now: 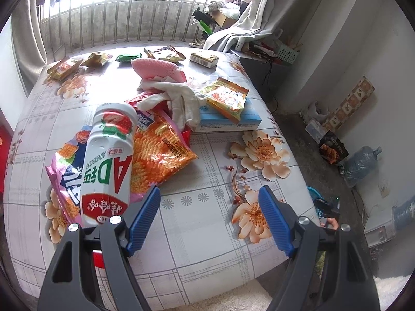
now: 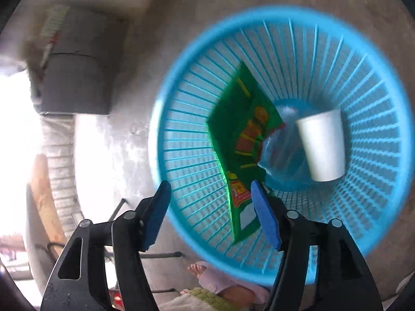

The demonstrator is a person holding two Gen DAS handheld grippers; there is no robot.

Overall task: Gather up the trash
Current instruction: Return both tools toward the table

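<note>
In the left wrist view my left gripper (image 1: 209, 198) is open and empty above the floral table (image 1: 207, 228). A white AD drink bottle (image 1: 109, 165) lies just left of it on orange and pink snack wrappers (image 1: 160, 150). In the right wrist view my right gripper (image 2: 211, 191) is open and empty above a blue plastic basket (image 2: 368, 59) on the floor. A green snack wrapper (image 2: 246, 153) hangs just beyond its fingers, inside the basket, blurred. A white paper cup (image 2: 323, 143) lies in the basket.
On the table lie a white glove (image 1: 179, 101), a pink cloth (image 1: 158, 68), a blue box (image 1: 230, 121) with a snack packet (image 1: 227, 96) on it, and several packets (image 1: 64, 67) along the far edge. The person's foot (image 2: 205, 272) shows below the basket.
</note>
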